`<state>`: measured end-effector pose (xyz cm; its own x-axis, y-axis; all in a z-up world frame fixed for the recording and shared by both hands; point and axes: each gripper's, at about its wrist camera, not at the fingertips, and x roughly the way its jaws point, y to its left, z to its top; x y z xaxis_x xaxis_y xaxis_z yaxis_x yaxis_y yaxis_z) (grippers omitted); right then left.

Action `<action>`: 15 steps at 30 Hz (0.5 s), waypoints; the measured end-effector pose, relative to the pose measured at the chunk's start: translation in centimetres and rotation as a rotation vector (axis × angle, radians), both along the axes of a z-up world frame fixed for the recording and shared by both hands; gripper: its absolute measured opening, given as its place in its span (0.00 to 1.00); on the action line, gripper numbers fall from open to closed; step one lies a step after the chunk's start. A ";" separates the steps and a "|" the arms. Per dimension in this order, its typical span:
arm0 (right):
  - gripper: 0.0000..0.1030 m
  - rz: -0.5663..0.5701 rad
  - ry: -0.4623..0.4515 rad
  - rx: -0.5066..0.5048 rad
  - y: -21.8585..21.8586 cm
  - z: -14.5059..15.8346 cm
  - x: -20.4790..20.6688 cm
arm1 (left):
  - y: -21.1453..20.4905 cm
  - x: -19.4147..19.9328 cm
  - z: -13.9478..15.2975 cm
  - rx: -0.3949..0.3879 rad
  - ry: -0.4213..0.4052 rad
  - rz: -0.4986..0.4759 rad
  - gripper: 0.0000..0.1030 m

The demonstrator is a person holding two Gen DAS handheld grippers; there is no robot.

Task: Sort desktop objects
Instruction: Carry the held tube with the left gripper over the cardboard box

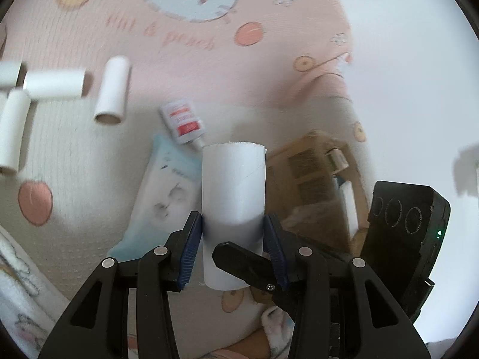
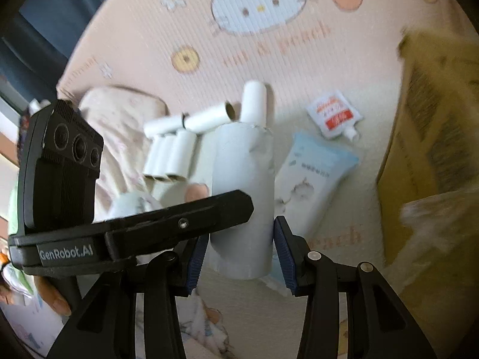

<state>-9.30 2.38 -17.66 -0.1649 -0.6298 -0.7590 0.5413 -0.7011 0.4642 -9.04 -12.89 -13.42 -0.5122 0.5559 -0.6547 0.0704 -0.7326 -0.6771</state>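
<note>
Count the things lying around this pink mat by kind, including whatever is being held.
White paper tubes: 7 (six loose, though the cluster is blurry, plus one held tube)
Red-and-white spout pouch: 1
Blue-and-white packet: 1
Cardboard box: 1
Total: 10

Both black 2-finger grippers, left point(image 1: 233, 246) and right point(image 2: 241, 258), tilt downward, blue-padded jaws clamping a white cardboard tube point(image 1: 233, 197) each.
</note>
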 end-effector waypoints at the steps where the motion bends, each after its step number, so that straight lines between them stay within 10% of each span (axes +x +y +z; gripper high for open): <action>1: 0.40 -0.004 0.006 -0.017 0.4 0.7 0.0 | 0.2 0.0 0.7 -0.004 0.013 -0.003 0.46; 15: 0.40 -0.054 0.157 -0.093 4.5 7.1 0.5 | 5.9 -2.2 8.5 -0.171 0.131 -0.138 0.46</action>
